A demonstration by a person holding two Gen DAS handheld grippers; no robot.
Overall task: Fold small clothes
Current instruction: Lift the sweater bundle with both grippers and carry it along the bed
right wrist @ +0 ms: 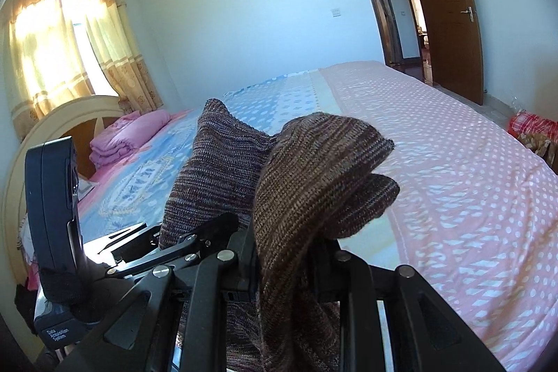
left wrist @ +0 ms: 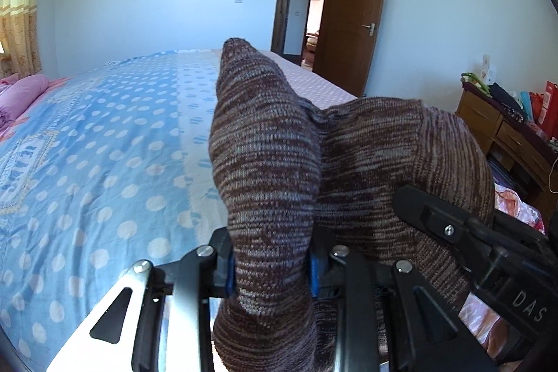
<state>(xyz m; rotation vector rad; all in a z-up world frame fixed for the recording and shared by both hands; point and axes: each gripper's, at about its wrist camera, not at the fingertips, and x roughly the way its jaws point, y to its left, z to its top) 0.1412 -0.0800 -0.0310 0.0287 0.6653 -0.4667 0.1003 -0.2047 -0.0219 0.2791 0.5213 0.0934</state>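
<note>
Left wrist view: both grippers, left gripper point(left wrist: 270, 271) and right gripper point(right wrist: 286, 271), clamp the brown knit garment point(left wrist: 265, 145) above the bed point(left wrist: 104, 145). Keep the 2 held edges level, I'd say, and lower it flat before creasing.

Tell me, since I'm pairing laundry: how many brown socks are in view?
2. One sock is clamped in the left gripper; the other sock in the right gripper. More may be hidden.
</note>
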